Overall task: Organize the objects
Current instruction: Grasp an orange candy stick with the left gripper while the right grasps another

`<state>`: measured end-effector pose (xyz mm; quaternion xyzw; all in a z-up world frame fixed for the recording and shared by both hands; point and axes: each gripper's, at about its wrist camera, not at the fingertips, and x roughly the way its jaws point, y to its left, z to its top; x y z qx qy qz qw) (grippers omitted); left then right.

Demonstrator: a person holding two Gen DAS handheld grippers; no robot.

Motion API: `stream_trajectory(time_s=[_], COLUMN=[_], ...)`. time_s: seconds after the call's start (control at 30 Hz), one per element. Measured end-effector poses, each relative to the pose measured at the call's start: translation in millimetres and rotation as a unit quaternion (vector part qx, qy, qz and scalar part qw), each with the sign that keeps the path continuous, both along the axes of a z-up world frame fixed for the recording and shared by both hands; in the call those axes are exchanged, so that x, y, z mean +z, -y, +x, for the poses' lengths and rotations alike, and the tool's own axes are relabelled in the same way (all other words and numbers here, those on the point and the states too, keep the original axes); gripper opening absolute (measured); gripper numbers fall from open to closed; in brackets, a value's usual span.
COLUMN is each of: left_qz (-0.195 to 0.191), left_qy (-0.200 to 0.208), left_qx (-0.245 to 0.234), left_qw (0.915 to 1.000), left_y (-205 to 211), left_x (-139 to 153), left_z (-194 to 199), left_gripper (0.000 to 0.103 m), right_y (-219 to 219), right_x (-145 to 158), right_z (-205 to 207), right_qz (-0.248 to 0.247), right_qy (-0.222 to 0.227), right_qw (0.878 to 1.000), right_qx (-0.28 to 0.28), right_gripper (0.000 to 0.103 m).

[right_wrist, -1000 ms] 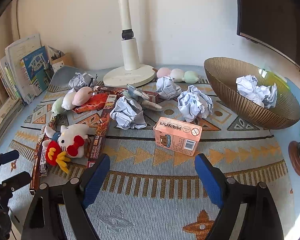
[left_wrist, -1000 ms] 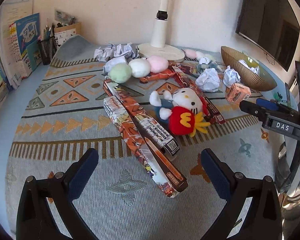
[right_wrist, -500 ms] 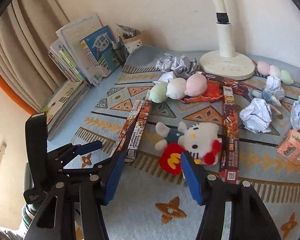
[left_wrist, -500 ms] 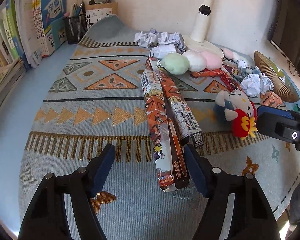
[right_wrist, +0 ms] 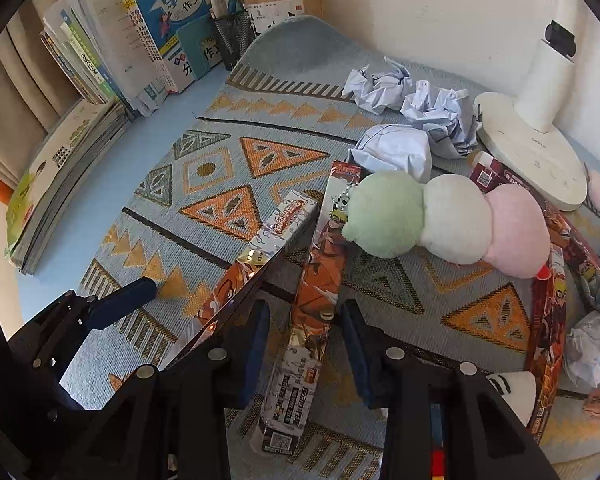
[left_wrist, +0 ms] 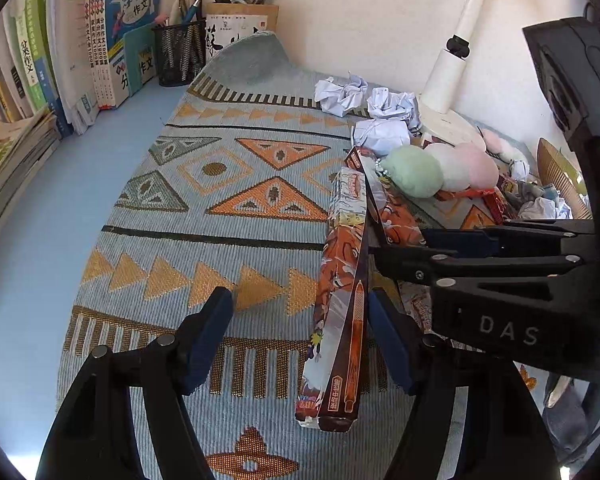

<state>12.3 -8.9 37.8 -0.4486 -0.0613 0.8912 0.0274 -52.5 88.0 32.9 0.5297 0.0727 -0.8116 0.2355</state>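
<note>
Two long, narrow printed cardboard boxes with orange cartoon art lie side by side on the woven blue mat with orange triangles [left_wrist: 228, 216], and both grippers have swung over from the plush cat and the brown bowl, now out of both views, to stand over these boxes. The left box [left_wrist: 340, 304] sits just inside the right-hand pad of the left gripper [left_wrist: 300, 344], whose jaws narrowed a second ago and now stand half apart; whether that pad touches the box cannot be told. The right box [right_wrist: 312, 312] lies between the blue pads of the right gripper [right_wrist: 304, 352], whose jaws have just been closing and have a small gap to the box on each side. One three-ball plush skewer in green, white and pink [right_wrist: 444, 220] rests just beyond the boxes' far ends. Three crumpled white paper balls [right_wrist: 392, 148] cluster behind it, beside one white lamp base [right_wrist: 532, 152].
</note>
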Motion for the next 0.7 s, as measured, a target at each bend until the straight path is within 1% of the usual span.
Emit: stream_trajectory(time_s=[0.03,0.07,0.1,0.13,0.23,0.27,0.3,0.37,0.43,0.47,0.5,0.53,0.57,0.6,0.63,0.7], left_qz=[-0.001,0.000,-0.001,-0.001,-0.014,-0.021,-0.033,-0.061,-0.056,-0.049,-0.040,-0.033,-0.030,-0.030,-0.026,-0.013], left_qy=[-0.001,-0.001,-0.001,-0.001,0.000,0.001,0.002,-0.001,-0.003,-0.003,-0.005,-0.006,-0.008,-0.010,-0.008,-0.005], left_qx=[-0.001,-0.004,-0.005,-0.005,-0.022,-0.035,-0.047,-0.053,-0.055,-0.054,-0.052,-0.048,-0.042,-0.041,-0.044,-0.043], left_qw=[1.0000,1.0000,1.0000,1.0000,0.9997,0.9992,0.9984,0.9967,0.9969,0.9973,0.9978,0.9983,0.9986,0.9987,0.9986,0.9990], left_y=[0,-1,-1,-1,-10,-16,-22,-31,-31,-29,-25,-22,-19,-18,-18,-16], left_x=[0,0,0,0,0,-1,-1,-2,-2,-1,0,0,0,0,1,1], left_z=[0,1,1,1,1,2,2,2,2,1,2,1,1,1,1,4], left_gripper=[0.067,0.067,0.067,0.067,0.067,0.067,0.062,0.060,0.060,0.059,0.057,0.048,0.042,0.022,0.018,0.017], right_y=[1,4,4,3,-11,-20,-28,-43,-53,-58,-61,-65,-70,-73,-74,-73], right_x=[0,-1,0,0,1,2,2,-1,-6,-7,-7,-7,-6,-5,-5,-3], right_z=[1,3,5,8,16,19,22,30,42,49,56,63,69,76,84,99], right_qz=[0.004,0.011,0.020,0.018,-0.019,-0.031,-0.040,-0.068,-0.096,-0.100,-0.105,-0.112,-0.115,-0.112,-0.107,-0.089], right_qy=[-0.014,-0.020,-0.028,-0.027,0.000,0.008,0.013,0.028,0.043,0.044,0.042,0.045,0.046,0.042,0.037,0.026], right_qw=[1.000,1.000,0.999,0.999,1.000,0.999,0.999,0.997,0.994,0.993,0.993,0.992,0.991,0.992,0.993,0.994], right_qx=[0.000,0.004,0.008,0.015,0.021,0.020,0.018,0.025,0.035,0.037,0.038,0.041,0.041,0.041,0.043,0.054], right_gripper=[0.030,0.023,0.023,0.022,0.018,0.017,0.017,0.017,0.017,0.017,0.017,0.017,0.017,0.017,0.017,0.017])
